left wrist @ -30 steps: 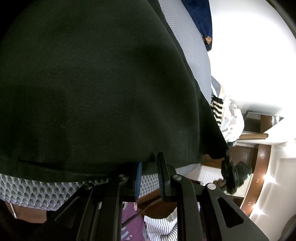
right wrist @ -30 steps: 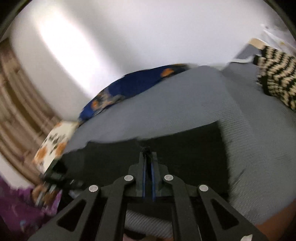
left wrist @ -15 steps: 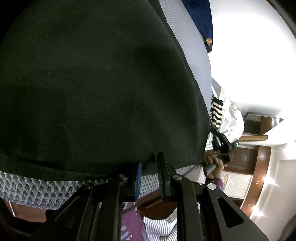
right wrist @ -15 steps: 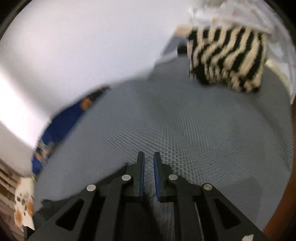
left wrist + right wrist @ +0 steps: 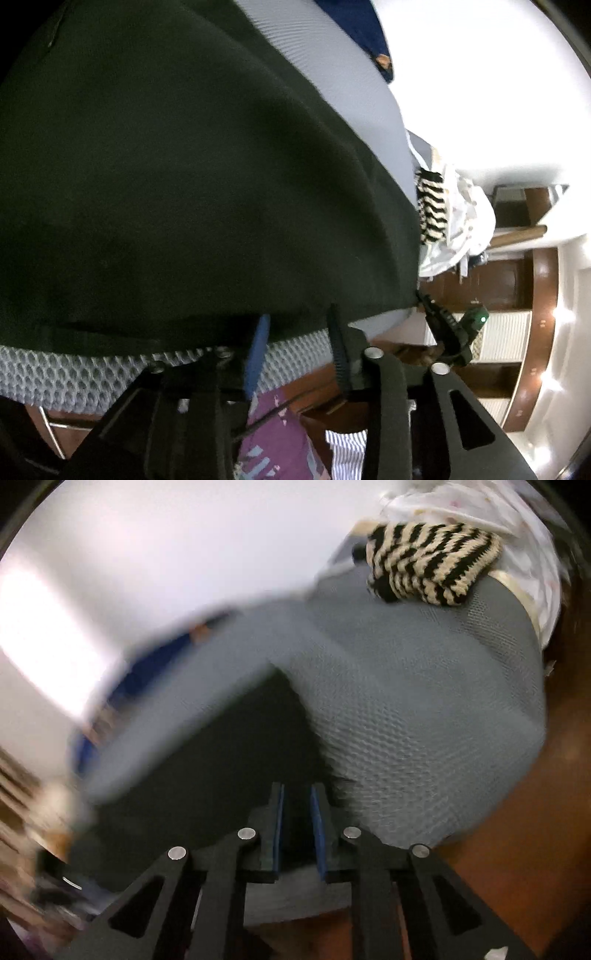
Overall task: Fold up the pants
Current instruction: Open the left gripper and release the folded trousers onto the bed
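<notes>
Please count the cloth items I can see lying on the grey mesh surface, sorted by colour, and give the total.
Dark pants: 1
Black-and-cream striped knit: 1
White cloth: 1
Blue patterned cloth: 1
Total: 4

White wall (image 5: 192,554), brown wood cabinets (image 5: 491,284)

I find nothing to read here: no words, labels, brands or numbers on any cloth, wall or furniture that I can make out.
</notes>
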The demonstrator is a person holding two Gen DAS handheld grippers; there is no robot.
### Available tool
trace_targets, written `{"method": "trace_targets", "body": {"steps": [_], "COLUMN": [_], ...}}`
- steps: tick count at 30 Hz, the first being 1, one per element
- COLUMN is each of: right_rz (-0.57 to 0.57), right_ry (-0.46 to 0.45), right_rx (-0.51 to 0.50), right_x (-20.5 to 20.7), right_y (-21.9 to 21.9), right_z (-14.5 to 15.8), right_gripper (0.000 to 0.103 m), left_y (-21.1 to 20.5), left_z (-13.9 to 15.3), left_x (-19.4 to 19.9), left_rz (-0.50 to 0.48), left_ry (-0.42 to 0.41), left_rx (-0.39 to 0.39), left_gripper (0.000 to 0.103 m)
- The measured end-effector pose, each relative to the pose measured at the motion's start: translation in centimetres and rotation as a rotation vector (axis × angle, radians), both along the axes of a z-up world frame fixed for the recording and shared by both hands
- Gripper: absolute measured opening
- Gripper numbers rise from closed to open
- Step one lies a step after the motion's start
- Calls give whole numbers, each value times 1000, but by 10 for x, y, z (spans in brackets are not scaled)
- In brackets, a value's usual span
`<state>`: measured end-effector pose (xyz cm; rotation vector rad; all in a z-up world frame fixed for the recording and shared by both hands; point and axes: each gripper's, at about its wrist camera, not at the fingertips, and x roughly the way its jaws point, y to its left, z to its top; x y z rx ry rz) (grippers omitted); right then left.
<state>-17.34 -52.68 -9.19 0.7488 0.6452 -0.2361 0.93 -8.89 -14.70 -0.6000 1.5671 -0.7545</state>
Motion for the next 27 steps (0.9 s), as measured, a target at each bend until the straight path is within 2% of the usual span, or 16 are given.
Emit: {"method": "trace_targets", "body": {"steps": [1,3,5,7,10,12,15,17,21,23,27], "right_rz": [19,128,219,289,336,342,339,335,280,249,220], "right_ry": [-55,-116,-137,-127,-111,-99,-25,5,93,114,125], "right_rx": [72,211,300,474,659,740,746,753,696,687,617], "right_x": [-2,5,16,33,54,69,88,96,103,105,106], "right_y": [9,40,78,116,163,181,208,218,224,216,218], "right_z": [2,3,-2,-18,-41,-53,-67,-72,-76,-82,-77], "right_gripper": [19,22,24,24,24,24,24,24,26,29,33], "left_y": [2,7,11,13,23,36,62,82,107,115,123], "left_z": [2,4,8,14,38,54,69,75,76,73,69], "left_x": [-1,-2,-3,-6,-8,-6,1,5,6,5,1], "left_rz": [2,10,13,5,-10,4,52,90,128,143,140], "left_ry": [-2,7,26,19,-60,-126,-219,-296,-388,-404,-406], "left_rx": [-12,-43,-105,-137,-192,-182,-109,-2,136,171,166], "left_gripper": [43,46,46,46,46,49,52,53,53,53,53]}}
